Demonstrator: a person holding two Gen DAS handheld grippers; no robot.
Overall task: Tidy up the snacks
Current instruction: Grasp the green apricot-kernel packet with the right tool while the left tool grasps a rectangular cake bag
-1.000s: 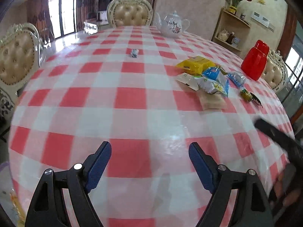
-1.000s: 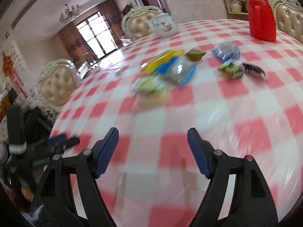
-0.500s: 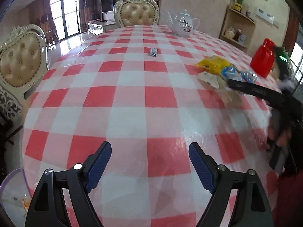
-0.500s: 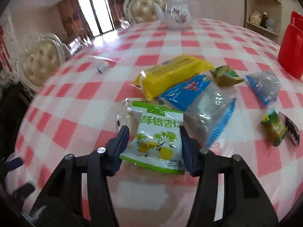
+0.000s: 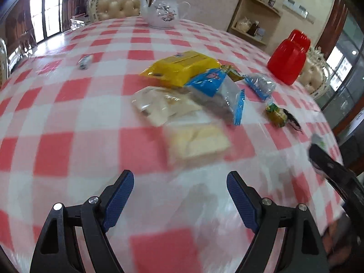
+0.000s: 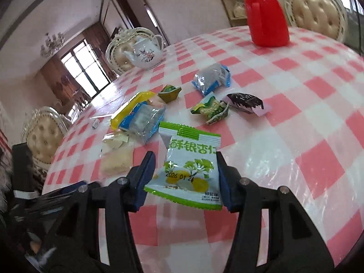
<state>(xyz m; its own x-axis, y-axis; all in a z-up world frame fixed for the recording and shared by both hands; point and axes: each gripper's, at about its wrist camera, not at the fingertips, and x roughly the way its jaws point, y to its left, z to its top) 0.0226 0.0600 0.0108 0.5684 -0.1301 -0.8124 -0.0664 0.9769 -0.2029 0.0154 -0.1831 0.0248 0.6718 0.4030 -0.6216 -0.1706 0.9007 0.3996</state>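
Checked tablecloth (image 6: pixel 307 122), nearer me than red jug (image 6: pixel 265 16): my right claw (image 6: pixel 185 177) pinches green-white snack pouch (image 6: pixel 190 161) at both side edges, light, crinkly, slippery, w/ left claw (image 5: pixel 179 195) wide, empty.

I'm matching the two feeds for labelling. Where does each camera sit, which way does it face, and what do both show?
Left wrist: on the left gripper, angled down across the checked tablecloth at the snack pile; its open blue fingers show, the right gripper at the right edge.
Right wrist: on the right gripper, facing the table's far side; its fingers clamp a green-and-white snack packet.
Shared: yellow packet, white teapot, red jug.
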